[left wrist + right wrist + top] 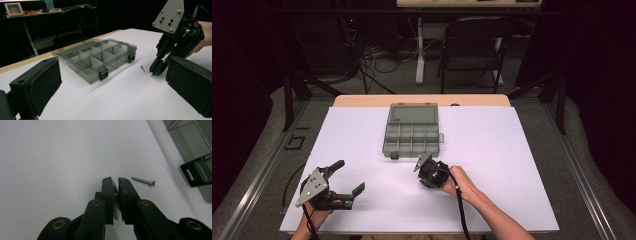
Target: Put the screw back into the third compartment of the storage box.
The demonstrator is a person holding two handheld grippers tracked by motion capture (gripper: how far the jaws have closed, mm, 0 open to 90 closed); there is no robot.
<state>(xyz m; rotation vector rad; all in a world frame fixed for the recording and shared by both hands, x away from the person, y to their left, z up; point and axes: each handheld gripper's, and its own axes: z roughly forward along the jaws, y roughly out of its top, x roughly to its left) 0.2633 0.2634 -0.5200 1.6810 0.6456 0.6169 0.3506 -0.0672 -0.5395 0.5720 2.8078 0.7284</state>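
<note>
Open compartment box [413,132] at table [512,165] centre, toward 12 o'clock. Loose screw [144,180] on the table just at 6 o'clock of the box. Right gripper [424,163] beside it, pinching a second screw [115,209]. Left gripper [346,177] at 8 o'clock, well apart.

Table: a big white sheet [512,165] is covering the top, with a wooden edge [422,100] showing at the far side.
Chair: a black folding chair [472,45] is standing behind the table.
Floor: grey carpet [572,165] is lying all around — cables [372,60] are trailing across it.
Back desk: a framed picture [13,8] is sitting on it.
Light: the room is staying dark — the table is glowing bright.
</note>
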